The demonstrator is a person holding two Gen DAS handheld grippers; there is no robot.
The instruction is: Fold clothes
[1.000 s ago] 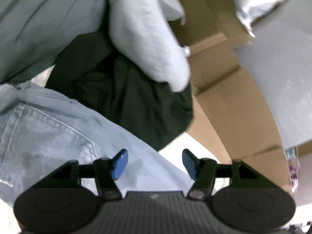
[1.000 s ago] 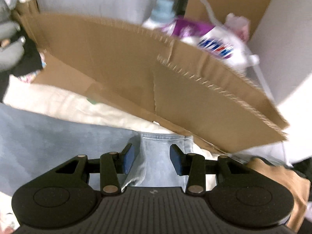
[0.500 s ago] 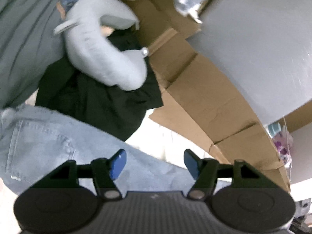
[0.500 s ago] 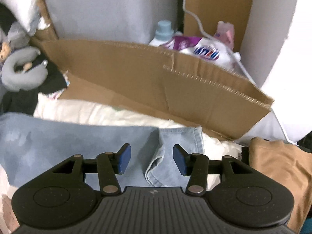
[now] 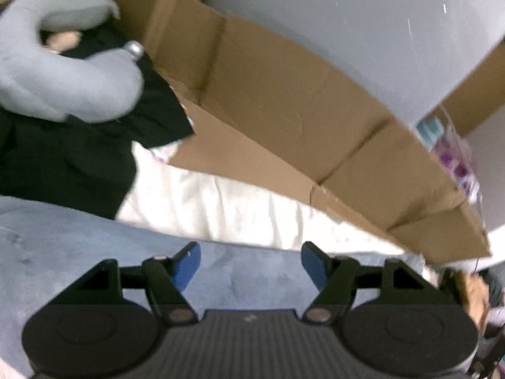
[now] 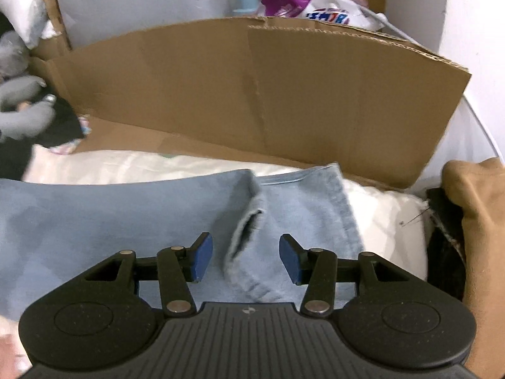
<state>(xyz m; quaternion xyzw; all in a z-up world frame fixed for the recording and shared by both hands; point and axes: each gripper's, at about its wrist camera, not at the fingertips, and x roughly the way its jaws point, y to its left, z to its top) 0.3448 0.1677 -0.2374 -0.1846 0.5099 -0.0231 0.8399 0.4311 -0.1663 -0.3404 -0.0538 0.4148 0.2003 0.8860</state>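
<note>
Light blue jeans (image 6: 126,214) lie flat across a cream bedsheet (image 6: 157,164); their leg ends, one with a raised open cuff (image 6: 249,227), lie in the right wrist view. My right gripper (image 6: 245,260) is open and empty, just above the cuff. The jeans also show in the left wrist view (image 5: 79,252). My left gripper (image 5: 251,265) is open and empty above the jeans' far edge.
A brown cardboard wall (image 6: 252,94) stands along the far side, also in the left wrist view (image 5: 284,110). A grey neck pillow (image 5: 56,72) lies on black clothing (image 5: 63,158) at left. A tan garment (image 6: 473,221) lies at right. Detergent bags (image 6: 315,9) stand behind the cardboard.
Both grippers have pulled back and risen. The left view has swung right, away from the jeans' pocket towards the cardboard. The right gripper's jaws have opened wider, and more of the leg ends shows.
</note>
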